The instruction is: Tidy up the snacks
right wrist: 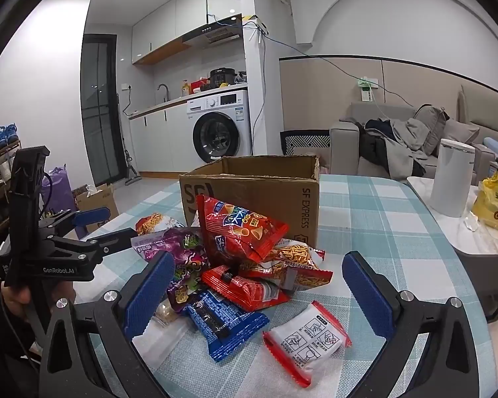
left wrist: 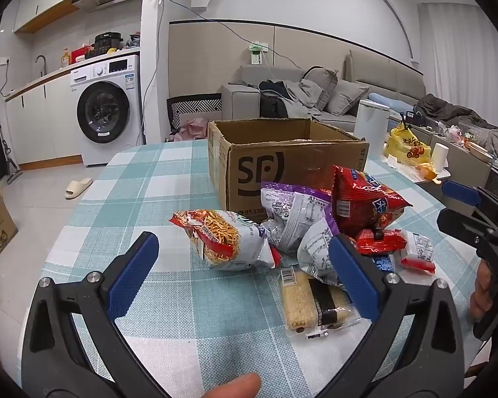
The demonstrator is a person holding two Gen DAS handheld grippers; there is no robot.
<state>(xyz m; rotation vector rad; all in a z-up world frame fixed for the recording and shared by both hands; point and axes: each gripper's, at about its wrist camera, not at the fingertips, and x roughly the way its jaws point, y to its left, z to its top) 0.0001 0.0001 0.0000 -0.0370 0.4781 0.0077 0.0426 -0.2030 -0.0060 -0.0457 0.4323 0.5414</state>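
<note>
Wafer pack (left wrist: 307, 301) is lying nearest the left gripper (left wrist: 245, 278), whose jaws are standing wide apart w/ nothing held. Right gripper (right wrist: 260, 292) is likewise hanging agape and empty over the snack pile (right wrist: 235, 258). Snacks are sitting loose on the checked tablecloth (right wrist: 381, 232), just in front of the open-topped SF Express box (right wrist: 282, 195), probably their destination.

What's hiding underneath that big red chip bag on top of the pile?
The big red chip bag rests on a purple packet, a noodle-snack packet and a smaller red packet. Whatever lies deeper under the pile is covered.
</note>
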